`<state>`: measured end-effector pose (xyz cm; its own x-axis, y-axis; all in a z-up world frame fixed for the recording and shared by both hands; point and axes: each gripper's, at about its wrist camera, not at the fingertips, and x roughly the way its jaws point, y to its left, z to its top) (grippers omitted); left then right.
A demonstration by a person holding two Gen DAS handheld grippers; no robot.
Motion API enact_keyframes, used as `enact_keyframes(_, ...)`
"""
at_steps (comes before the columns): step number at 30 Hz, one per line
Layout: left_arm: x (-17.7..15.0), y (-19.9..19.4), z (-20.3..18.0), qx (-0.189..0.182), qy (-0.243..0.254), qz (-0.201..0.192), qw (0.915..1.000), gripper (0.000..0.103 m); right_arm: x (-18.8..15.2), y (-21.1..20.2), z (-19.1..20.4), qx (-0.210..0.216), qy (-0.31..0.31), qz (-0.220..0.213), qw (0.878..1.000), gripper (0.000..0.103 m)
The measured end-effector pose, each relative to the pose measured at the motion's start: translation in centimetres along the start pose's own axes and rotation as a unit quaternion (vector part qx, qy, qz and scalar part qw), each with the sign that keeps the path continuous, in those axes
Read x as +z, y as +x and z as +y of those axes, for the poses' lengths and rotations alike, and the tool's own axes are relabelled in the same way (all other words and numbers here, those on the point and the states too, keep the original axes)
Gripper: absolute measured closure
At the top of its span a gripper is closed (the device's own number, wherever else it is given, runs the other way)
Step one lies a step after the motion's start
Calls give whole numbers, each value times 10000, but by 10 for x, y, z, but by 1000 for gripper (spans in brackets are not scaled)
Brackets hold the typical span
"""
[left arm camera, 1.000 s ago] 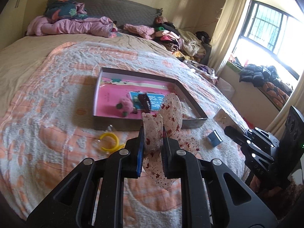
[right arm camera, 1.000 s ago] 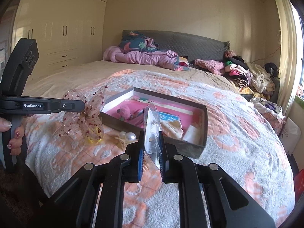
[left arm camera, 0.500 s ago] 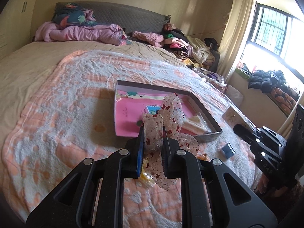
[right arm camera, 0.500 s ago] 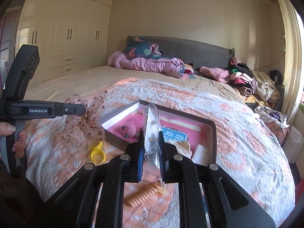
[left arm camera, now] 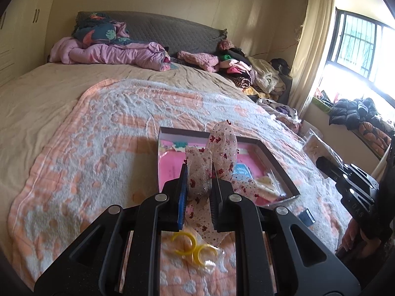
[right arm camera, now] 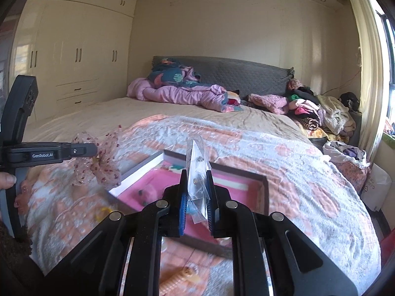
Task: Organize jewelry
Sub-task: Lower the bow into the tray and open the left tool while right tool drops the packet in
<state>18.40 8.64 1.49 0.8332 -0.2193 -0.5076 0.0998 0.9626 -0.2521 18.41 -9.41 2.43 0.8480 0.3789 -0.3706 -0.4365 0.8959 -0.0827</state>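
Observation:
My left gripper (left arm camera: pixel 199 172) is shut on a sheer bow with red hearts (left arm camera: pixel 217 155), held above the bed just short of the tray; the bow also shows in the right wrist view (right arm camera: pixel 98 162). My right gripper (right arm camera: pixel 196 185) is shut on a clear plastic packet of earrings (right arm camera: pixel 197 170), held above the near edge of the tray. The dark-rimmed tray (left arm camera: pixel 284 170) with a pink lining (right arm camera: pixel 153 185) holds a blue card (left arm camera: pixel 243 170), a cream item and a pink fluffy piece (right arm camera: pixel 148 194).
Yellow rings in a clear bag (left arm camera: pixel 190 246) and a small blue box (left arm camera: pixel 307 215) lie on the orange-and-white blanket (left arm camera: pixel 98 153). An orange spiral hair tie (right arm camera: pixel 177 278) lies near me. Pink bedding (left arm camera: pixel 111 54) and clothes piles (left arm camera: pixel 242 71) are at the headboard.
Both grippers have risen and tilted up, so the tray sits lower and closer in view. The bow and the packet stay gripped.

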Motion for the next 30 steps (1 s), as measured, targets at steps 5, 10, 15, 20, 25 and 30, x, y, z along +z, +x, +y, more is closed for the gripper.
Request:
enact_keyframes(5, 6, 17, 1, 15, 31, 51, 10000, 94, 2, 10, -18, -182, 83, 27, 9998, 90)
enact_keyframes(10, 7, 39, 3, 58, 65, 171, 9998, 94, -1, 20, -34, -362, 164, 104, 9992, 90)
enact_keyframes(15, 8, 59, 5, 119, 92, 289, 9995, 94, -5, 30, -46, -477, 244, 187, 9984, 90)
enact_keyframes(20, 5, 78, 7, 178, 105, 411, 9989, 94, -11, 44, -56, -570, 302, 333, 9974, 90)
enact_keyframes(25, 1, 94, 9, 281, 177, 530, 9980, 94, -19, 58, -63, -617, 423, 528, 9958, 90)
enact_keyframes(30, -4, 101, 13, 344, 149, 597, 9975, 93, -28, 71, -67, -629, 474, 691, 9945, 90)
